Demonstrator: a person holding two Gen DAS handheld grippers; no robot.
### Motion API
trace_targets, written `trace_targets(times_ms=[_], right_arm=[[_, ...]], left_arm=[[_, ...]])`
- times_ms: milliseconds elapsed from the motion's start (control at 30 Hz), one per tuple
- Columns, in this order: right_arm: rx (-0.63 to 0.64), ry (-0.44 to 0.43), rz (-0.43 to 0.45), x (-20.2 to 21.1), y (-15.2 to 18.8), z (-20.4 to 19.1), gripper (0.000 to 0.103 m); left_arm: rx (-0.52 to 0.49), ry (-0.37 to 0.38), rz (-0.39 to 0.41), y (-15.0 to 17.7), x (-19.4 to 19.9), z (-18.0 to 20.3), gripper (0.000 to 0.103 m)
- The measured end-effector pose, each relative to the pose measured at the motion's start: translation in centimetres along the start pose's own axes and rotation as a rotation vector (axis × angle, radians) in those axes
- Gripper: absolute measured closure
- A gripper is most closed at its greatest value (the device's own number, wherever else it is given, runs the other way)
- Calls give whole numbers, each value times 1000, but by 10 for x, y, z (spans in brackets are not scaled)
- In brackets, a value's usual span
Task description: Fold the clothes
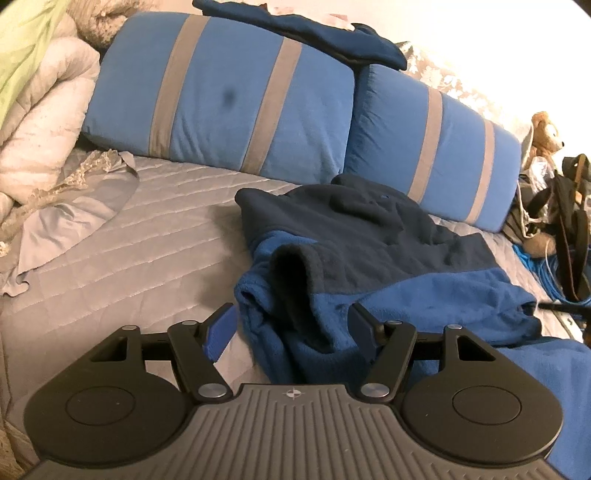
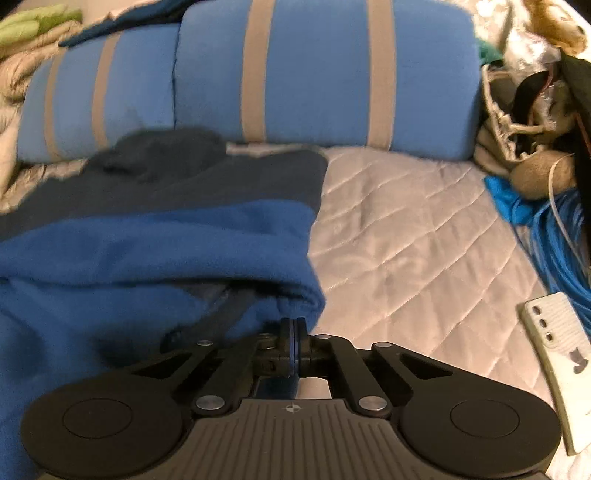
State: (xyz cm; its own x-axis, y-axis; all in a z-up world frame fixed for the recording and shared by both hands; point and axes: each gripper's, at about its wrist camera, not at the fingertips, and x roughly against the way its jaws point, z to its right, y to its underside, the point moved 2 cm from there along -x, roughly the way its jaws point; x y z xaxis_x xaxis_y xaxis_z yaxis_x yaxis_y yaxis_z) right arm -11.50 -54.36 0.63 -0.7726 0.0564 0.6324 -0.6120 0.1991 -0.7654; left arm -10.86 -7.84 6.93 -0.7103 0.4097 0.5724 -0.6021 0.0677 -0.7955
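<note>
1. A two-tone fleece jacket [image 1: 369, 266], navy across the top and royal blue below, lies crumpled on the bed [image 1: 122, 236], which is covered in a grey quilted spread.
2. The left gripper [image 1: 291, 328] hovers low over the near edge of the fleece with its fingers [image 1: 221, 328] spread wide and released; a rumpled sleeve opening with a dark lining sits between them, and the left finger stands over bare quilt.
3. The right gripper [image 2: 292, 332] has its fingers clenched together on a fold of the royal blue edge of the fleece jacket [image 2: 147, 251], at the garment's right side where it meets the bare quilt of the bed [image 2: 406, 229].
4. Two blue pillows [image 1: 221, 99] with grey stripes lean along the head of the bed, just behind the jacket's navy collar end.
5. A dark blue garment [image 1: 306, 33] lies draped over the tops of the pillows.
6. A pale bunched duvet [image 1: 44, 110] sits at the left of the bed.
7. A brown teddy bear [image 1: 546, 133] and a coil of blue cable [image 2: 554, 236] lie among clutter at the right side.
8. A white phone [image 2: 557, 365] lies on the quilt near the right gripper, camera lenses facing up.
</note>
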Motion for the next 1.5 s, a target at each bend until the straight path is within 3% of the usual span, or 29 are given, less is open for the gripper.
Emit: trace_targets(times_ms=[67,167,233,300,333,367,400,433,500,667,1033,1133,1233,1367,1500], right_arm=[[-64,0,56,4,-9,5,86],[-63,-11,62,-6,-22,3,80],[-33,-19,49,-15,-27,-4,70],[4,-33,34,-25,-30,-13,48],[28,-30,30,-30,-31,-16,48],[42,-27,15,-34,-28,-19,55],[54,-25,-2,-39,-26,-22,85],[64,-26,-21,-42,-22,-24,95],[109,-11,-20,-39,-14,-31,97],[173,3,-18,-25,3,-42,99],[131,-80,-58,-9,12,-32,98],[40,-89,24,4,3,-20,92],[-108,-90,87,7,-9,2,80],[-292,-99,70,-13,-18,35,74],[-385,-138,7,-33,-10,45,73]], left_arm=[[-5,-5,5,0,1,1,38],[3,-8,10,0,1,3,38],[6,-9,11,1,2,3,38],[8,-8,12,2,2,4,38],[8,-8,12,2,2,4,38],[9,-7,12,3,2,5,38],[10,-7,12,3,2,5,38],[11,-7,12,4,3,5,37],[13,-6,11,5,3,5,37],[15,-3,5,5,2,4,37],[21,5,4,4,3,5,37],[23,5,4,3,3,6,37],[24,5,3,3,4,6,37],[27,5,2,2,4,6,37],[26,3,1,3,6,7,37]])
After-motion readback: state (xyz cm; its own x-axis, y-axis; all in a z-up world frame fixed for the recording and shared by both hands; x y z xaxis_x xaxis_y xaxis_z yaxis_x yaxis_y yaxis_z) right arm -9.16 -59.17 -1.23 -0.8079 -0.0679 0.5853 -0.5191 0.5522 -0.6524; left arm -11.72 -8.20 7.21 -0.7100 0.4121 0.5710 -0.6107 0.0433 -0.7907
